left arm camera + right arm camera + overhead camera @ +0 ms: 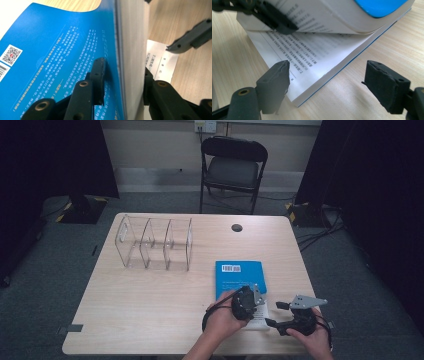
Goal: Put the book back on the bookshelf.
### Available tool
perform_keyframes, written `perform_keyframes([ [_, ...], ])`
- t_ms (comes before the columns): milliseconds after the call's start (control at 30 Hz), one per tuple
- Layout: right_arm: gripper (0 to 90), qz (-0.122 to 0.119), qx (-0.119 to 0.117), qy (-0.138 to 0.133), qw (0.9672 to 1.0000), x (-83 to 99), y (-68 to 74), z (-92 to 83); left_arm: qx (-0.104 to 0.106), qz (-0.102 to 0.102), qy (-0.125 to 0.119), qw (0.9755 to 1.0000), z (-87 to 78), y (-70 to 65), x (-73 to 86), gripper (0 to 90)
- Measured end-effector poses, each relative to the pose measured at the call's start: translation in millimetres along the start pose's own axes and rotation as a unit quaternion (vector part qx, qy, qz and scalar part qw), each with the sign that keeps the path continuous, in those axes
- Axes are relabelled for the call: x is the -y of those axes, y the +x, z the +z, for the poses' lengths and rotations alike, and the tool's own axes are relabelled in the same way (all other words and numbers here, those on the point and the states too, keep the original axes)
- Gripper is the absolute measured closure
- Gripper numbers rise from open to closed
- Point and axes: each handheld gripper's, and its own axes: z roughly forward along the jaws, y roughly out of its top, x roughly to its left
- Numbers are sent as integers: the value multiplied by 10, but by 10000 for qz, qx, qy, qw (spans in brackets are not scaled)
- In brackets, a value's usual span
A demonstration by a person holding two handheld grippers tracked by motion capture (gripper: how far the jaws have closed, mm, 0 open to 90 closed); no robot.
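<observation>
We see the rack (155,242) at the table's (125,320) far left, well apart from the work. The book (239,279) lies right of centre, its long axis running away from us, its near end at both hands.

Our left gripper (246,304) sits over that near end, nearest the book. In the left gripper view its jaws pinch a thick wad of cover and pages (130,50): one pad on the blue cover (62,50), the other behind the page block, so it grips narrow and firm. The right gripper view shows that wad lifted and curling above the pages left flat on the table.

Our right gripper (280,315) rests low on the table just right of the book's near corner, pointing toward it. Its jaws stand wide and hold nothing; the corner of the flat pages (312,75) lies just ahead of them, untouched, nearer one pad (274,85).

We judge the next move turns on that gap between lifted wad and flat pages.
</observation>
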Motion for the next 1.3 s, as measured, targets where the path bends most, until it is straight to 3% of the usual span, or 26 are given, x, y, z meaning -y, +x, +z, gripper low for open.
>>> perform_keyframes([
  [300, 183, 80, -124, -43, 9999, 30, -25, 4, 35, -134, 93, 9999, -62, 40, -75, 697],
  [400, 153, 193, -223, 205, 9994, 63, -24, 35, 71, -171, 141, 9997, -116, 84, -132, 705],
  [667, 148, 20, -137, 110, 9998, 85, -20, 23, 145, -284, 223, 9992, -170, 139, -200, 716],
  [1300, 138, -115, -255, 362, 9990, 120, 84, 81, 172, -506, 421, 9977, -290, 245, -342, 736],
])
